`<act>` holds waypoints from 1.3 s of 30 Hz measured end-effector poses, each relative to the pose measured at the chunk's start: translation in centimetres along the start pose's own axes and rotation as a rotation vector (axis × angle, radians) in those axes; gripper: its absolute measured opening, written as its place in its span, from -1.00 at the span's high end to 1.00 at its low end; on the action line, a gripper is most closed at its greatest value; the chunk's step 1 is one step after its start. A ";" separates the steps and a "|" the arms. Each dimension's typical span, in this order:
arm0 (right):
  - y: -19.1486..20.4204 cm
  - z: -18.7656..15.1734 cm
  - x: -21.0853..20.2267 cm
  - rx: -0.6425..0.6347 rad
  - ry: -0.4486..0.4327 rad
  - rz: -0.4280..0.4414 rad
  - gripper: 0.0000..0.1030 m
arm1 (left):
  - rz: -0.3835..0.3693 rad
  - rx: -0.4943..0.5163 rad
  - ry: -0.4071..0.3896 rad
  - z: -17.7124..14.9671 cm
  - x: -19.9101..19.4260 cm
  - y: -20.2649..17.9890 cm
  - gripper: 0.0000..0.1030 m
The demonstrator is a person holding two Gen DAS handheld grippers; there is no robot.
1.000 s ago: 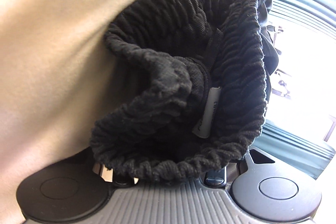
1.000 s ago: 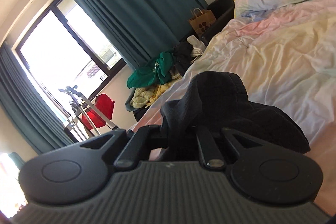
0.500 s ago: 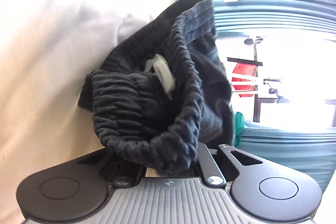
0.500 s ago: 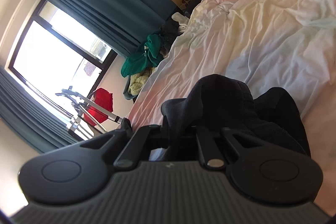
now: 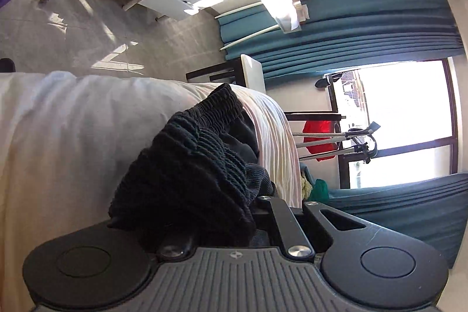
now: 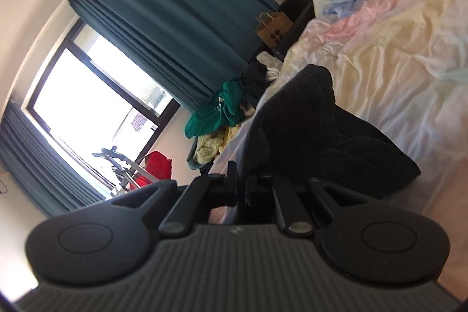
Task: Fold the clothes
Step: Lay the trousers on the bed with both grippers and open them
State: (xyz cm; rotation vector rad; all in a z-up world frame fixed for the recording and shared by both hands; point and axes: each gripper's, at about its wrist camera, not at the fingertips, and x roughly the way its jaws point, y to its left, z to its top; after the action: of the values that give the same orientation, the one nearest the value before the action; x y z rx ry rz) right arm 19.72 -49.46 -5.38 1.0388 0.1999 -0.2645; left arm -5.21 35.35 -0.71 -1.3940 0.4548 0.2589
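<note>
We have the black ribbed shorts [image 5: 199, 165] clenched in both claws — left claw [image 5: 222, 227] on the elastic waistband, right claw [image 6: 254, 189] on bunched cloth — to spread them near the bed's [image 6: 395, 72] window-side edge; since a second ago the left has swung round.

Teal curtains [image 6: 163, 28] flank a bright window [image 6: 87, 104].
</note>
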 end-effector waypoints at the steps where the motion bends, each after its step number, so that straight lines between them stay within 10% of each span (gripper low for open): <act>1: -2.3 -0.1 0.1 0.107 0.060 -0.045 0.85 | 0.006 -0.017 0.001 0.4 0.2 1.8 0.88; 5: -10.0 -1.1 0.6 0.454 0.216 -0.182 0.82 | -0.002 -0.062 -0.001 2.9 4.7 8.8 0.87; 9: -11.6 -1.8 0.4 0.526 0.235 -0.212 0.79 | -0.019 -0.052 -0.007 3.3 6.5 10.8 0.85; 23: -7.6 -0.7 -2.1 0.283 0.070 -0.330 0.46 | -0.007 -0.078 0.012 4.5 9.7 12.0 0.54; 28: -7.0 1.0 -1.9 0.174 0.021 -0.319 -0.39 | 0.040 0.013 0.000 3.5 5.9 9.6 -0.19; 39: -6.9 -0.7 6.2 0.122 0.262 -0.312 -0.17 | 0.040 0.387 -0.067 -2.8 2.2 0.0 -0.46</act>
State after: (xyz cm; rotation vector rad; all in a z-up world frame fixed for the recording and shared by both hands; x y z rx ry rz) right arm 23.44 -52.97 -13.18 1.1619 0.5918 -0.4266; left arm -3.73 32.45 -2.01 -0.9960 0.4507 0.2354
